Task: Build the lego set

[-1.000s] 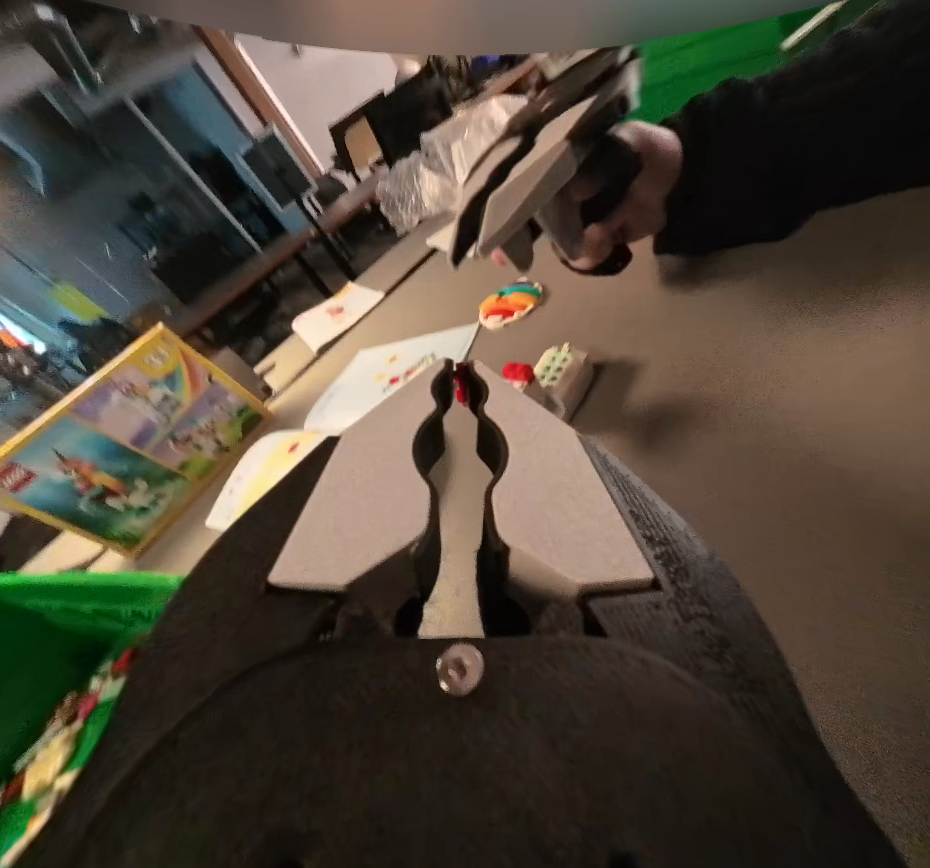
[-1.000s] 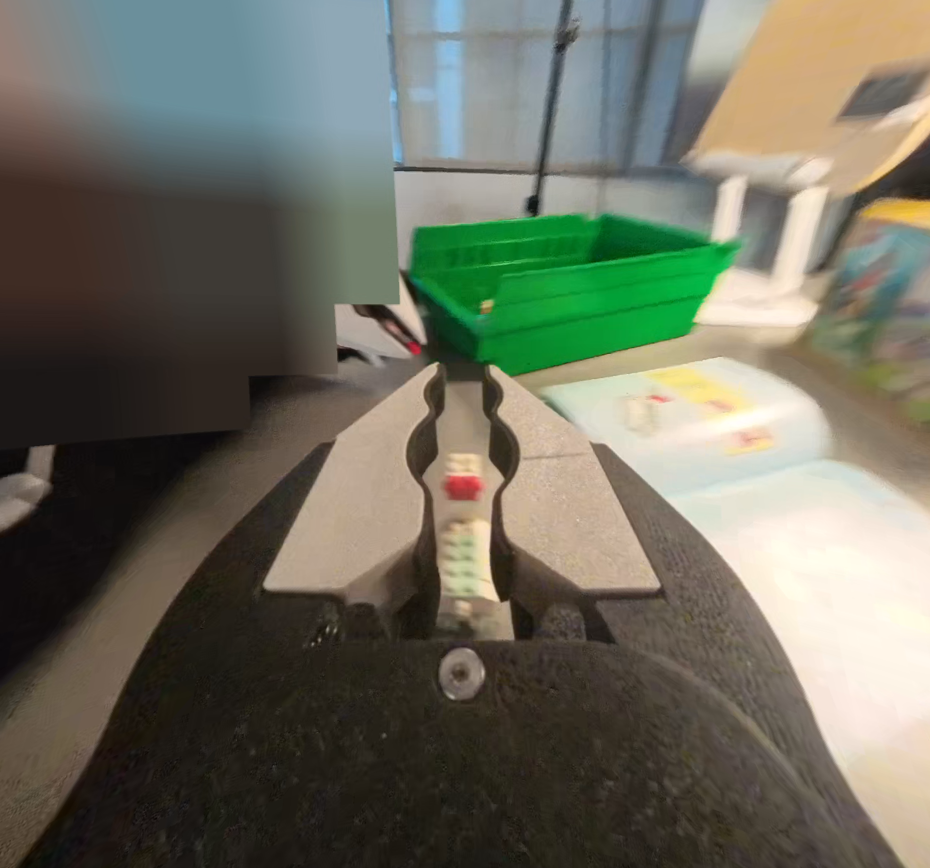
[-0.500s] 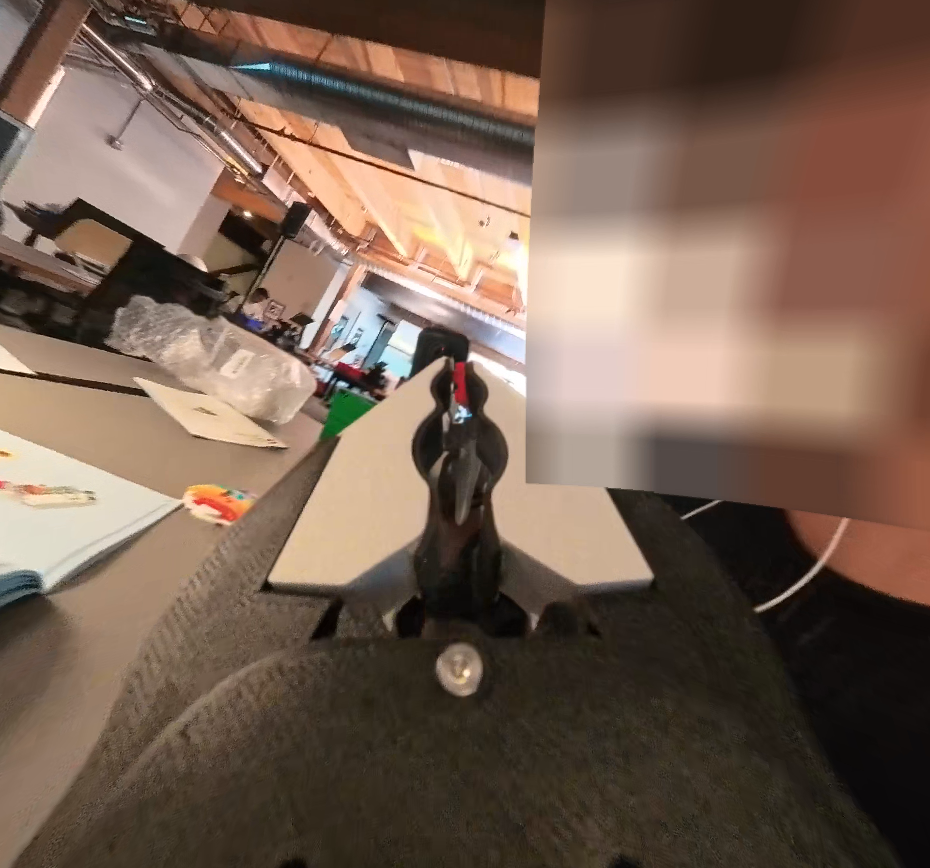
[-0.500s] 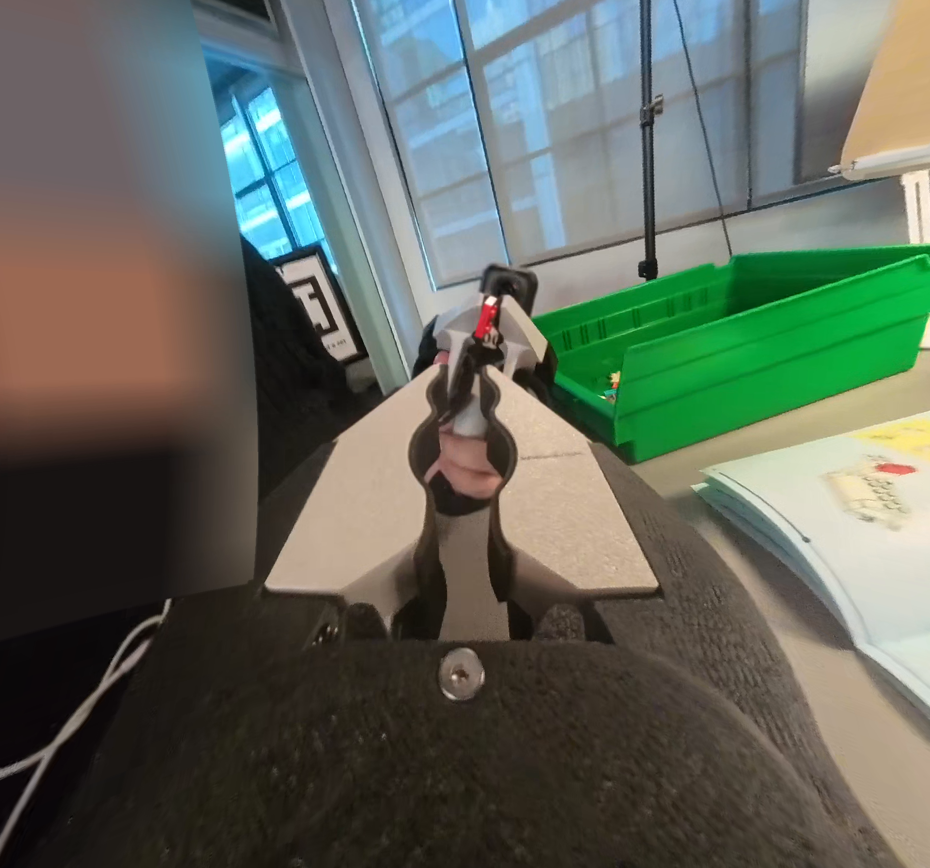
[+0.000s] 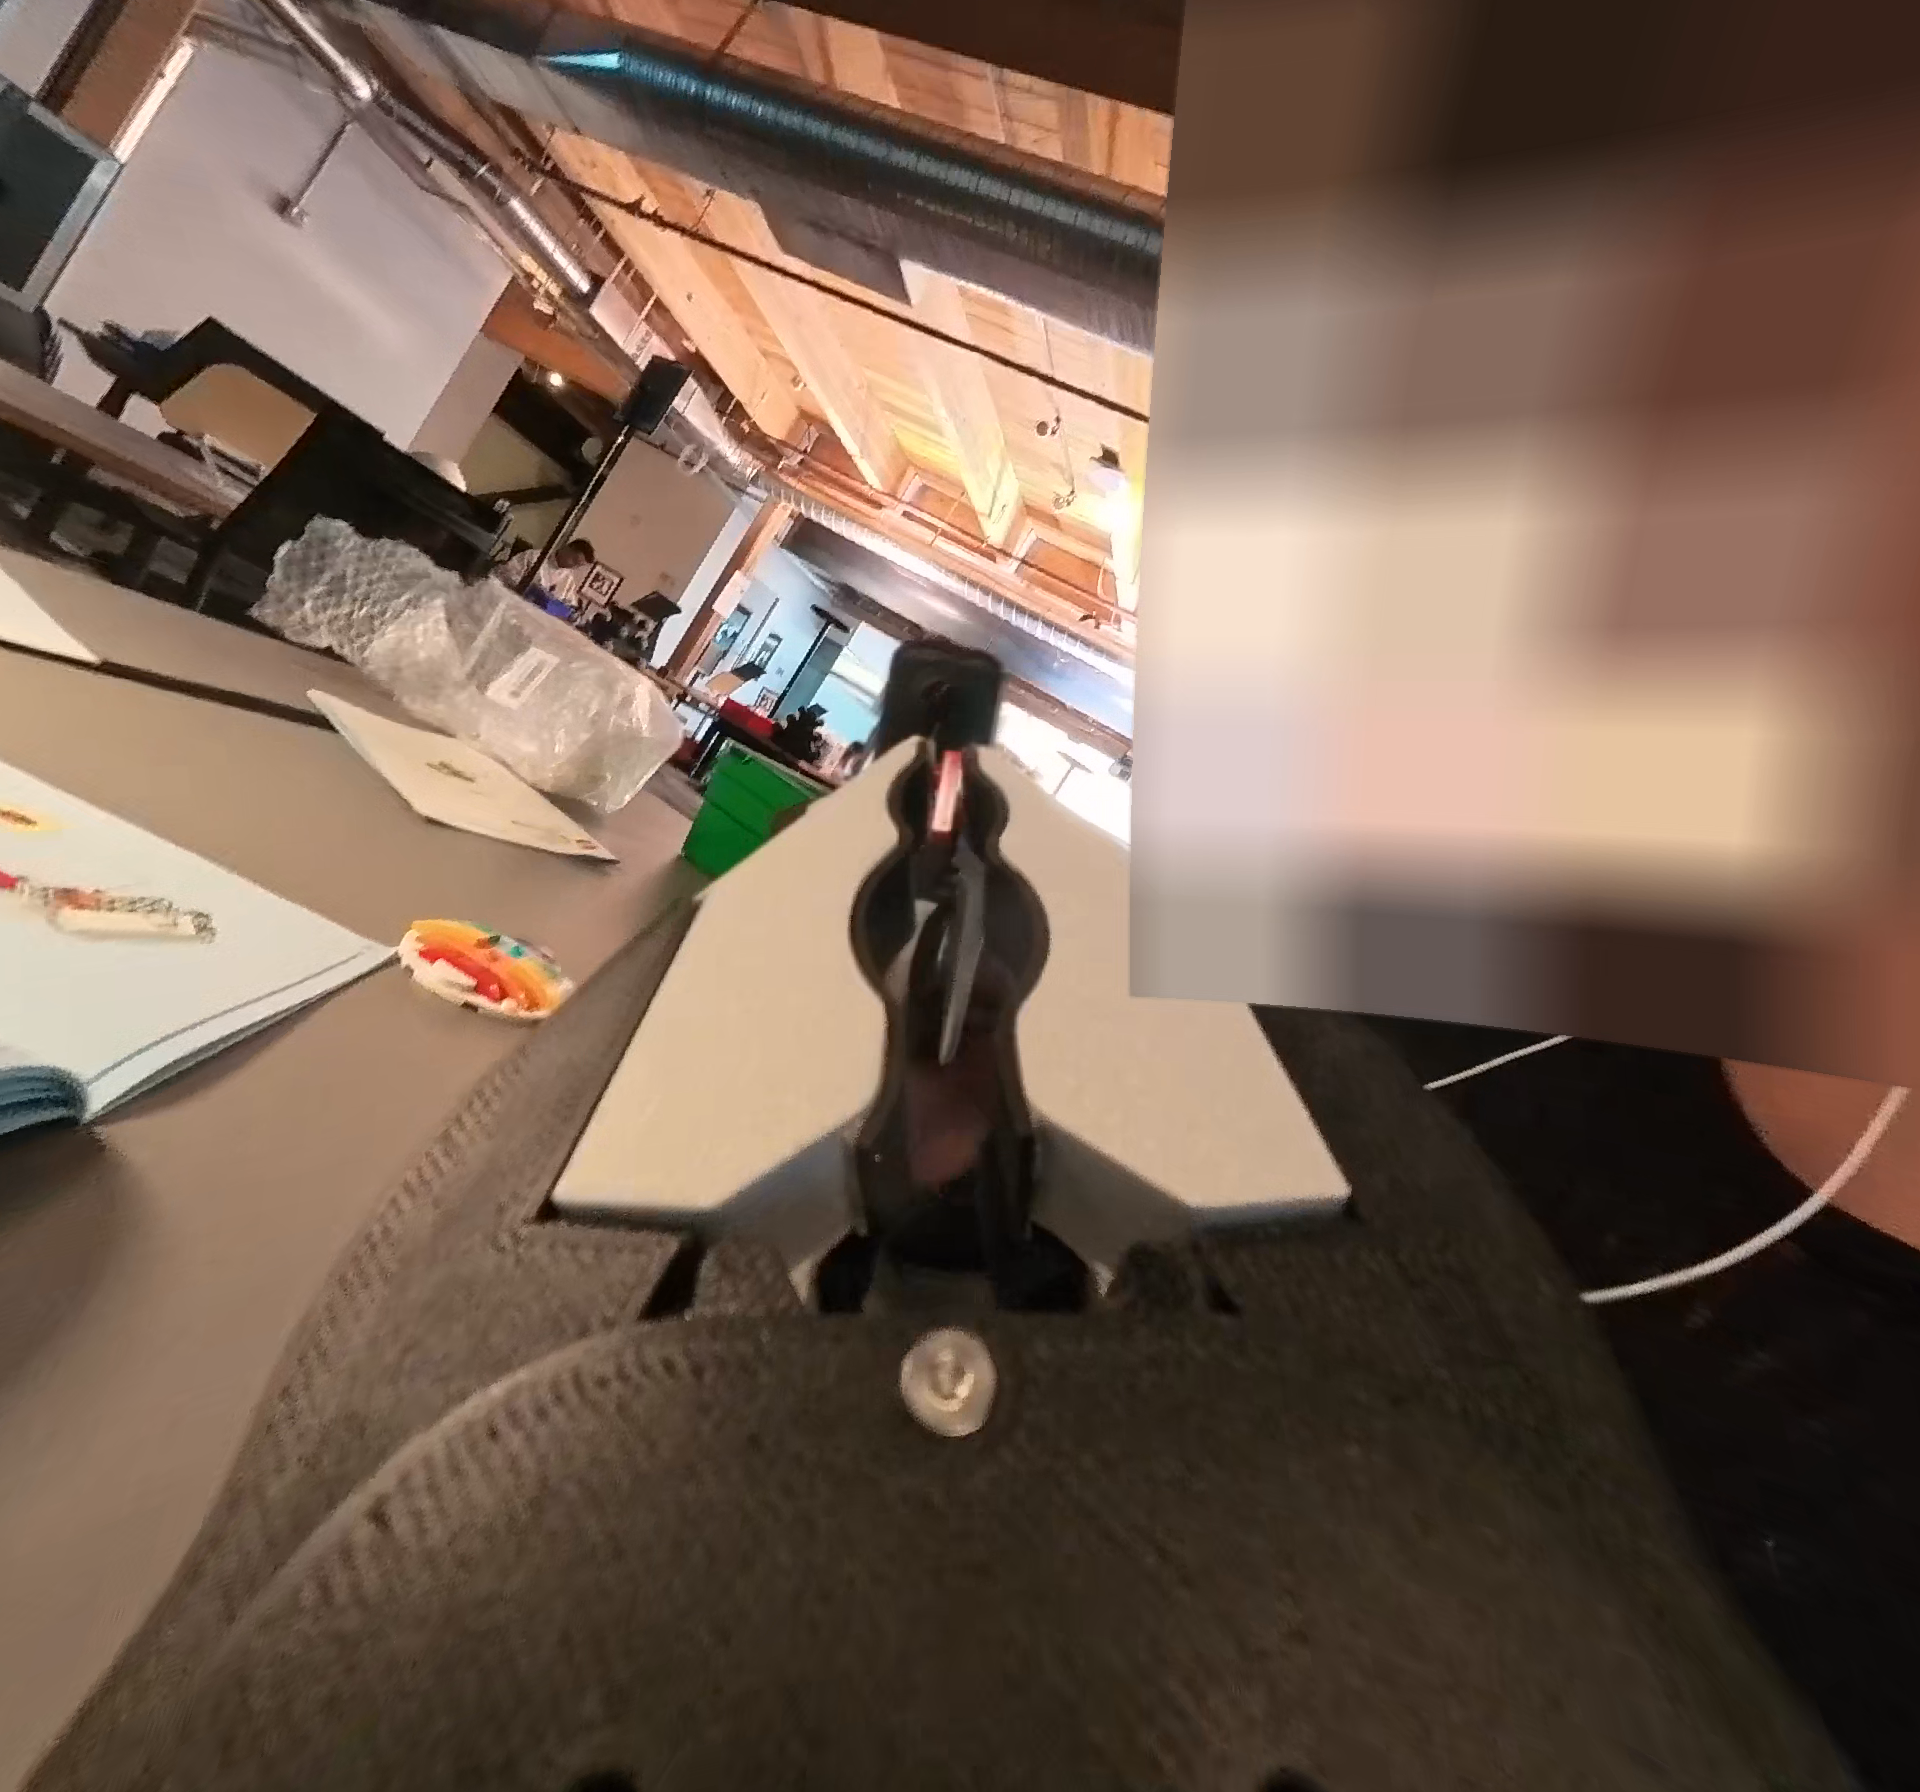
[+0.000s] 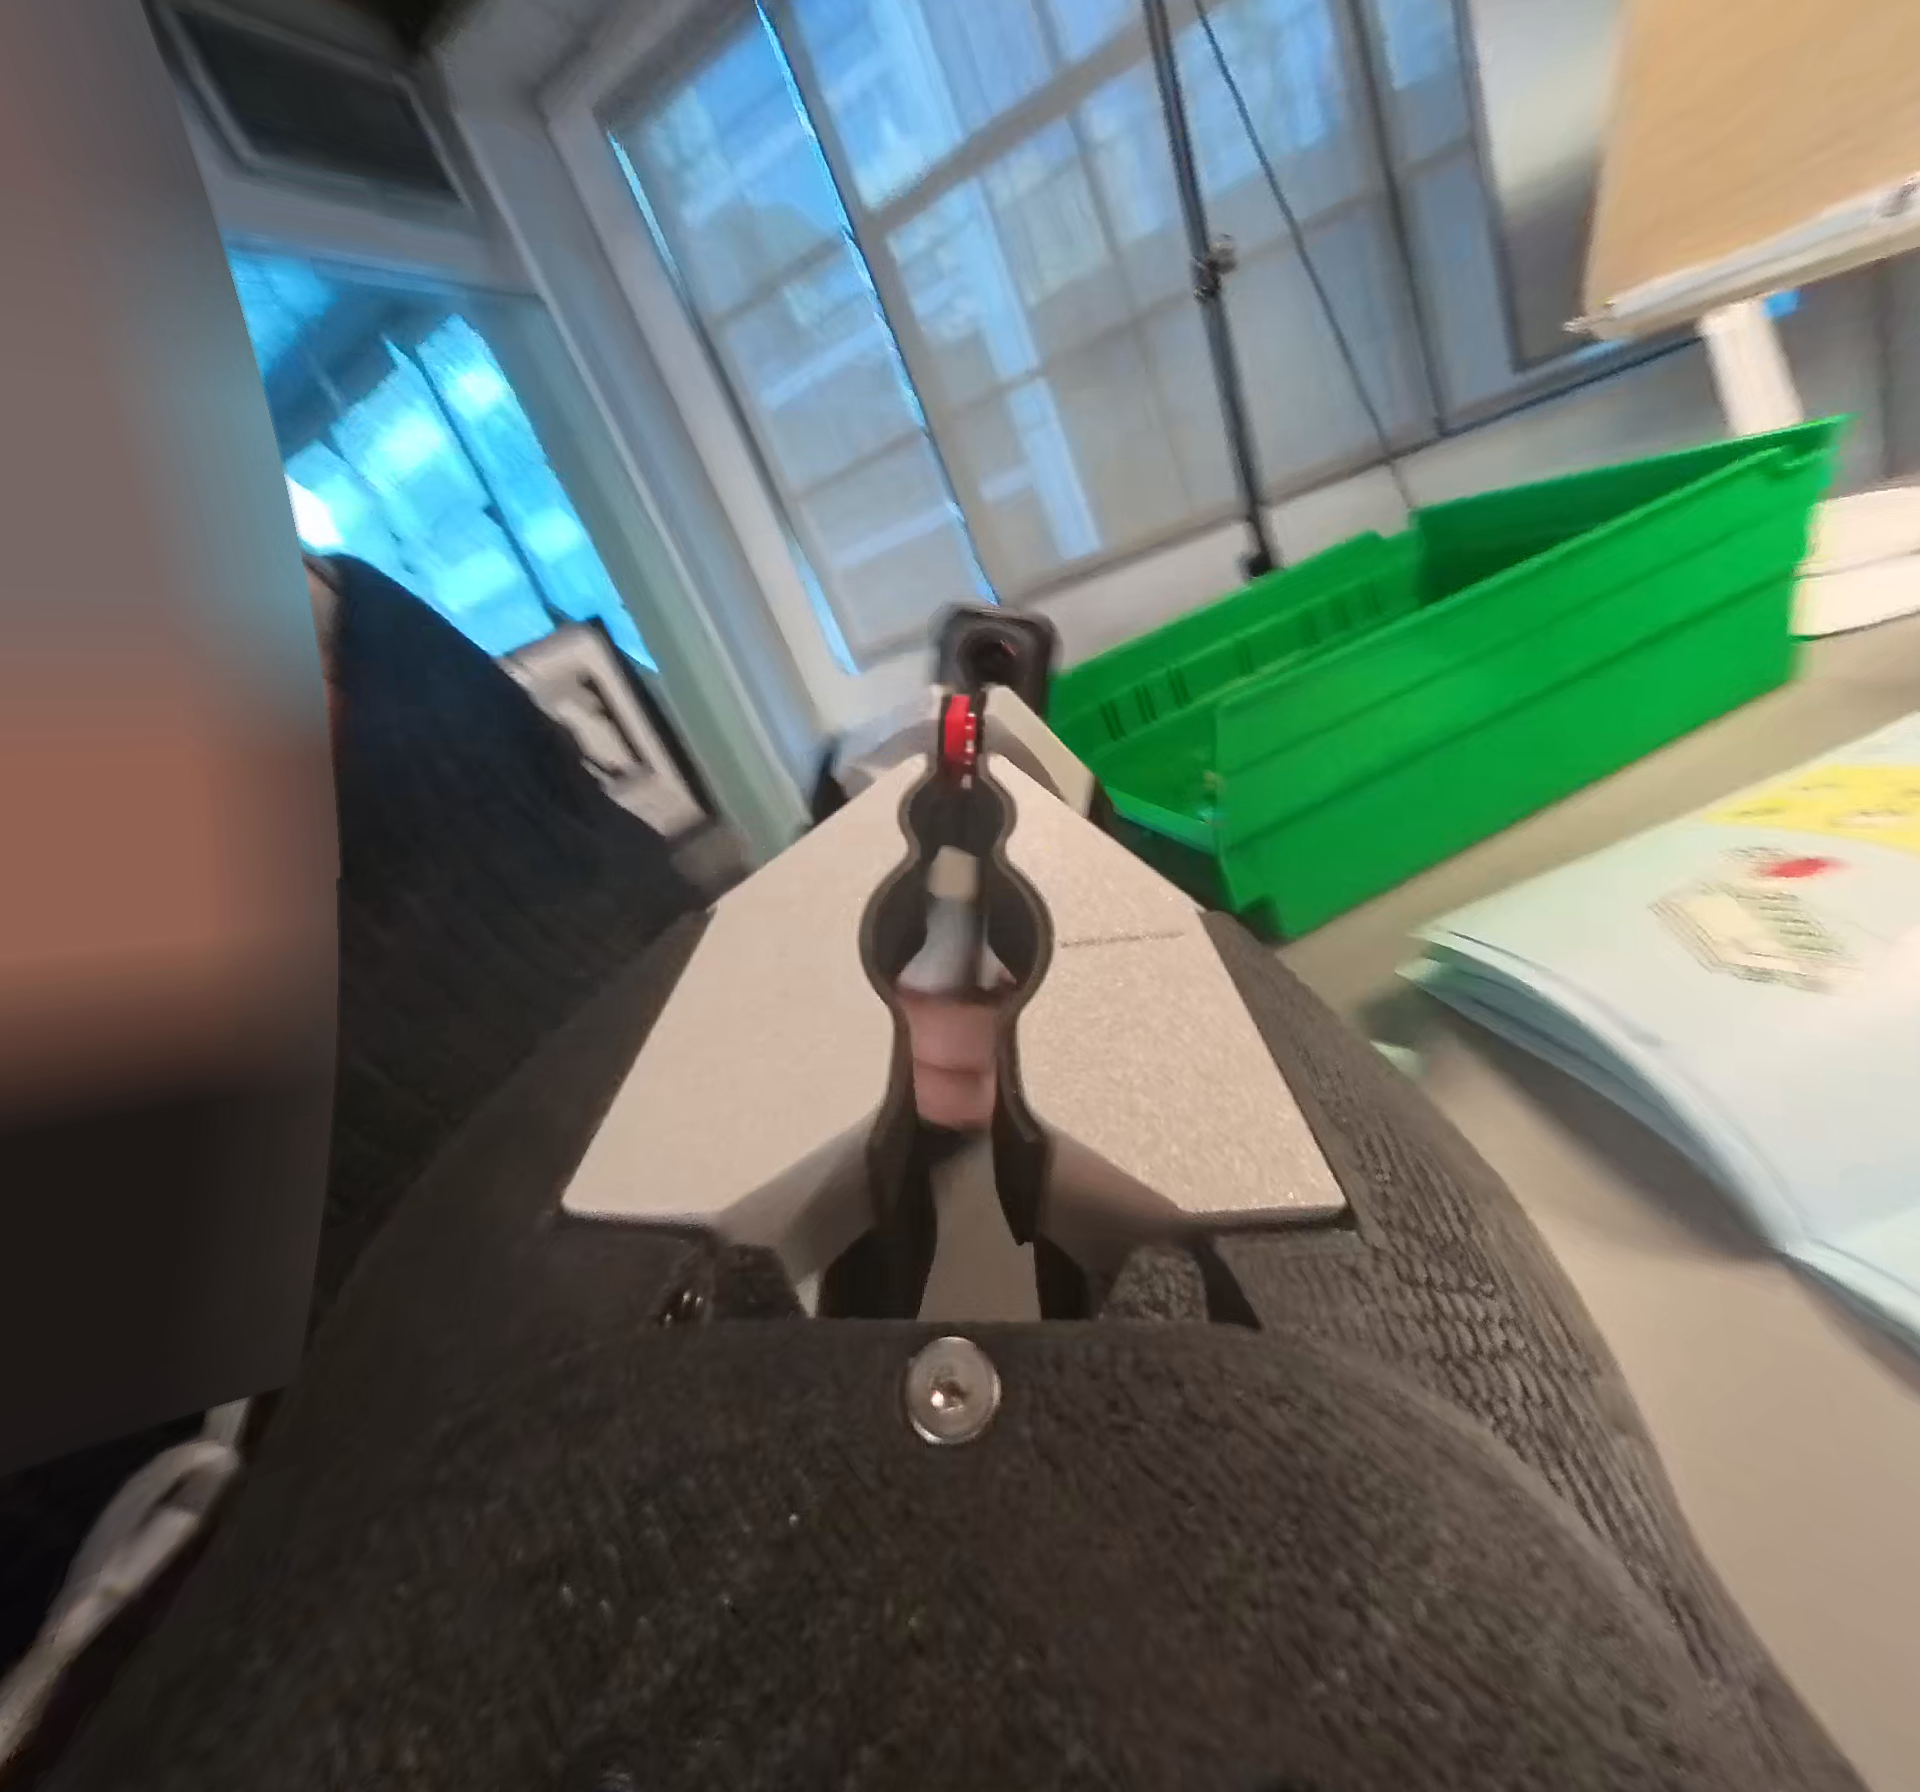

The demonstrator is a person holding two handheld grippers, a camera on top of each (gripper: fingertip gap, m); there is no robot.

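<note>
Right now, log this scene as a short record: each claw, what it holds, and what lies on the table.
left claw: shut on a small red lego piece
right claw: faces the left claw tip to tip; whether it grips anything is unclear
height: both claws held off the grey table
on table: open pale blue instruction booklet, round rainbow-coloured lego piece beside it, white leaflet, clear bubble-wrap bag
green plastic bin: on table, contents mostly hidden
</note>
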